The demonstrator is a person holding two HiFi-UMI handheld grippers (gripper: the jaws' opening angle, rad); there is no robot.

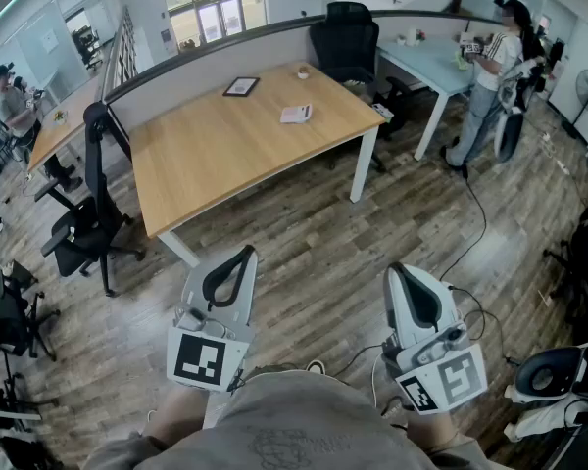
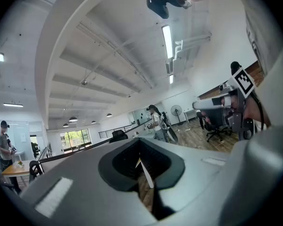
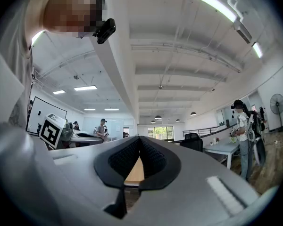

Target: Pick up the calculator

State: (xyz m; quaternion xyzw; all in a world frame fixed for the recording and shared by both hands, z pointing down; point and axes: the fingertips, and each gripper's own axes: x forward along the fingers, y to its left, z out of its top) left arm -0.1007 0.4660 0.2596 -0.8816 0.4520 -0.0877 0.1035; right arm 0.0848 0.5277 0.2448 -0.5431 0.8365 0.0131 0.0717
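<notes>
On the wooden desk (image 1: 216, 155), far ahead of me, lie a dark flat rectangular thing with a light face (image 1: 241, 86) and a small pale flat thing (image 1: 296, 114). From here I cannot tell which of them is the calculator. My left gripper (image 1: 246, 254) (image 2: 140, 160) and right gripper (image 1: 396, 270) (image 3: 138, 155) are held level close to my body, over the wood floor and well short of the desk. Both have their jaws together with nothing between them. In the two gripper views only a sliver of desk or floor shows past the jaws.
Black office chairs stand left of the desk (image 1: 90, 225) and behind it (image 1: 346, 39). A small cup (image 1: 302, 71) sits near the desk's back edge. A person (image 1: 490, 76) stands at a pale table at the right. Cables trail over the floor (image 1: 470, 233).
</notes>
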